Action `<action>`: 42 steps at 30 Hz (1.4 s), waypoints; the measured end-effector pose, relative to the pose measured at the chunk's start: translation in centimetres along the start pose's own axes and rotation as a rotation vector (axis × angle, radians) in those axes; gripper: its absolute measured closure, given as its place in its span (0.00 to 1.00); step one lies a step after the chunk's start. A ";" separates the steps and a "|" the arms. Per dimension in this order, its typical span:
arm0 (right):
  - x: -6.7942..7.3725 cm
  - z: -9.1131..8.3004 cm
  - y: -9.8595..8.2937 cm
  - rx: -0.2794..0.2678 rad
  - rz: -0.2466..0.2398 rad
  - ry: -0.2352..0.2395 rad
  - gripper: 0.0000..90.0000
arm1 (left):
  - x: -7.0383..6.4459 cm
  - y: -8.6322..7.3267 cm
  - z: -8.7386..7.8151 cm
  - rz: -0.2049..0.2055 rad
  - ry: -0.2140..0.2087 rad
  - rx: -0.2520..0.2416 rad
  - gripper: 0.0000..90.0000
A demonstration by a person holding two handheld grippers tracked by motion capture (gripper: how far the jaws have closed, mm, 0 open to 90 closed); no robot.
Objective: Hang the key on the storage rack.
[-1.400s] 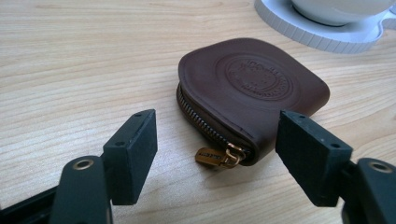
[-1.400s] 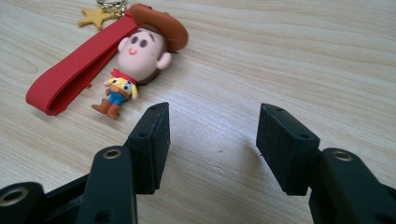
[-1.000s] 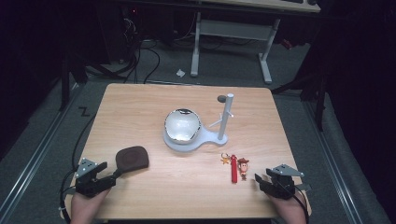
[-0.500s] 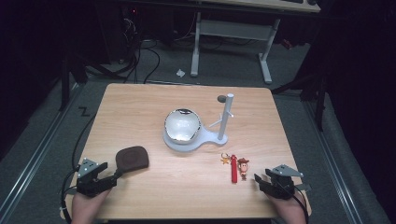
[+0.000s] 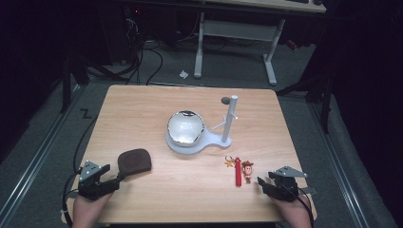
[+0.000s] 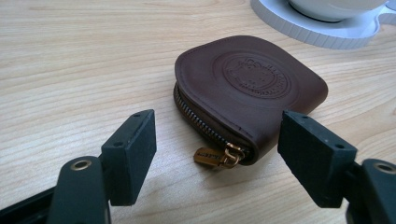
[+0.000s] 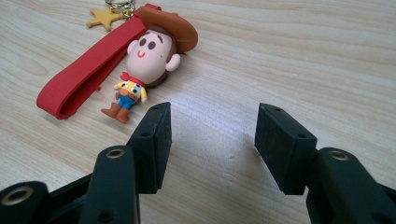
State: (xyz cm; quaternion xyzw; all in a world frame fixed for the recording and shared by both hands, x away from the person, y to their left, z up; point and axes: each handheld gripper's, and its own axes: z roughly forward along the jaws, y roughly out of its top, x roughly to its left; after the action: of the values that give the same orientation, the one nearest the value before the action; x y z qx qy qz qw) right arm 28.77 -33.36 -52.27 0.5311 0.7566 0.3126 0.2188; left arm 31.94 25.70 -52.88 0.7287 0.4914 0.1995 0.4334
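Left gripper [image 5: 107,178] low at the near left edge, jaws spread wide; right gripper [image 5: 271,186] near right, jaws likewise parted.

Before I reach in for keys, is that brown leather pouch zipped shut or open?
Shut, as far as shown: the brown pouch lies flat, its zipper teeth meet and the brass pull sits at the end. Its far side is hidden.

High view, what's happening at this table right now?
A person holds a gripper in each hand at the near edge of the wooden table. The left gripper, jaws open, points at a brown zip pouch without gripping it. The right gripper, also open, sits just short of a cowboy keychain with a red strap. Nothing is picked up.
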 end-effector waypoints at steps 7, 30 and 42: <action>0.8 -0.3 0.4 0.057 -0.031 -0.007 0.50 | 0.2 0.1 -0.1 -0.007 -0.015 -0.011 0.32; 7.9 0.8 3.0 0.183 -0.171 0.128 0.57 | 0.6 0.1 -0.3 -0.030 -0.020 -0.023 0.32; 7.5 -0.6 4.6 0.148 -0.187 0.080 0.80 | 0.8 0.0 -0.2 -0.040 -0.021 -0.015 0.33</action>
State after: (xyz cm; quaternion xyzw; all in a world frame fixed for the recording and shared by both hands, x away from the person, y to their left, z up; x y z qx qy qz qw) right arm 28.89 -25.39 -48.60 0.4600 0.8319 0.2552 0.1766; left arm 32.19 26.53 -52.89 0.7174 0.4998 0.1870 0.4478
